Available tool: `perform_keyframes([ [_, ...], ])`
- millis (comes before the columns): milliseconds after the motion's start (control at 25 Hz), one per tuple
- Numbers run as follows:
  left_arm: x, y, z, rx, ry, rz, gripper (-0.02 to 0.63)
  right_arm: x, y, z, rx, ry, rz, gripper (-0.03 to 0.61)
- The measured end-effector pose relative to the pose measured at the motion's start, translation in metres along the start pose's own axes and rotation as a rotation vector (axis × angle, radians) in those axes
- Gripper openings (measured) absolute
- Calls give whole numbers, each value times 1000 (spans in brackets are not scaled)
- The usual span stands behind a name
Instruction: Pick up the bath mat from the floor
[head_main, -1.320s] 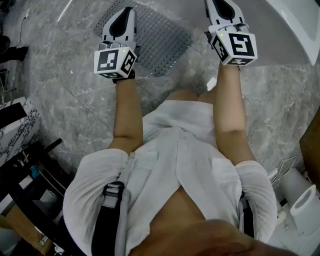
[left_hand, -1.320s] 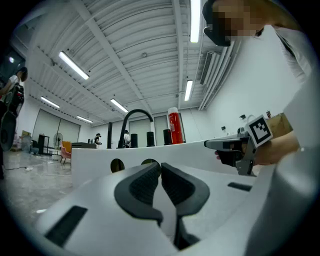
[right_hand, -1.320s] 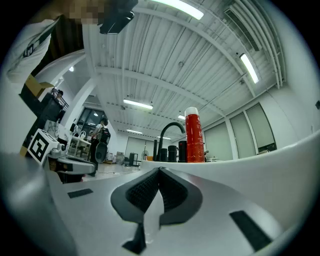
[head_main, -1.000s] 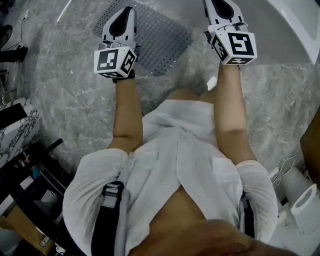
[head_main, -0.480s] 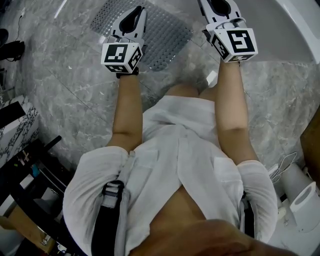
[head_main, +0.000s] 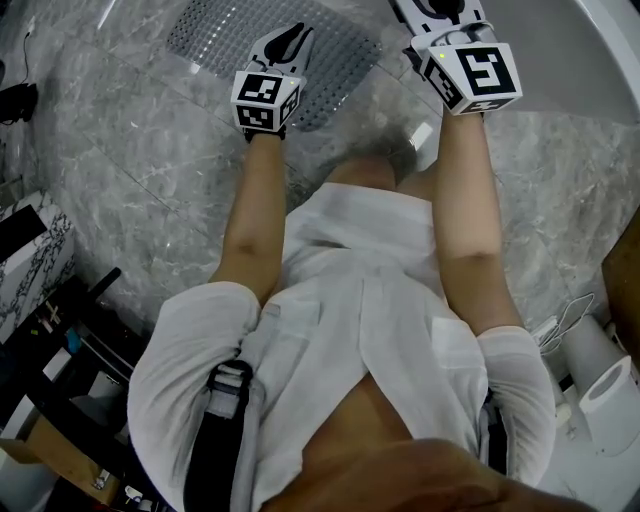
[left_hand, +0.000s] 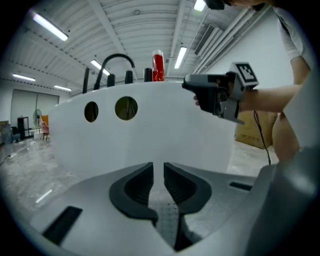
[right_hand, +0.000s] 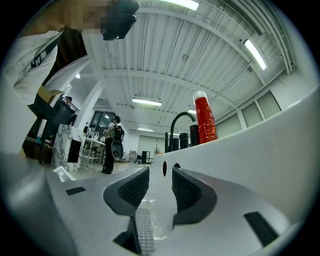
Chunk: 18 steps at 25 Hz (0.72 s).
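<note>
The grey studded bath mat lies flat on the marble floor in front of the white bathtub. My left gripper hovers over the mat's near right part. In the left gripper view its jaws are opening and stand a little apart. Nothing is between them, and the mat shows below. My right gripper is by the tub, past the mat's right edge, its tips cut off at the top. In the right gripper view its jaws are opening wider, empty, with the mat beneath.
The tub wall carries a black faucet and a red bottle. A black rack and a marble cabinet stand at left, white fixtures at lower right. A person stands far off.
My left gripper has moved right and away from my body, out over the mat. The right gripper has slid a little farther toward the tub.
</note>
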<state>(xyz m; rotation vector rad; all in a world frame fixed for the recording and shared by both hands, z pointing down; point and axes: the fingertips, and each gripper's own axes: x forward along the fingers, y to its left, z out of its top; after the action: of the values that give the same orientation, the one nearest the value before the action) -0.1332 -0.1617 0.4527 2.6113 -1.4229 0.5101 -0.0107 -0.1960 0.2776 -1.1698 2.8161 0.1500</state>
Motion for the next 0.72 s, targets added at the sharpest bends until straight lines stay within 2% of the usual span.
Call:
perform_keyframes([
  [160,24,-11,-55,-24,130,-44,83,3,0,-9,3,14,12,154],
  [360,47,-28,-115,-79,264,-125,161,6,0,-17,8,27,21,167],
  [560,63,-48,-168,-85,421,-201,219,7,2,-23,23,34,34,175],
  [720,70,-56,-214,-107,556,-231,285,10,7,-34,23,60,63,190],
])
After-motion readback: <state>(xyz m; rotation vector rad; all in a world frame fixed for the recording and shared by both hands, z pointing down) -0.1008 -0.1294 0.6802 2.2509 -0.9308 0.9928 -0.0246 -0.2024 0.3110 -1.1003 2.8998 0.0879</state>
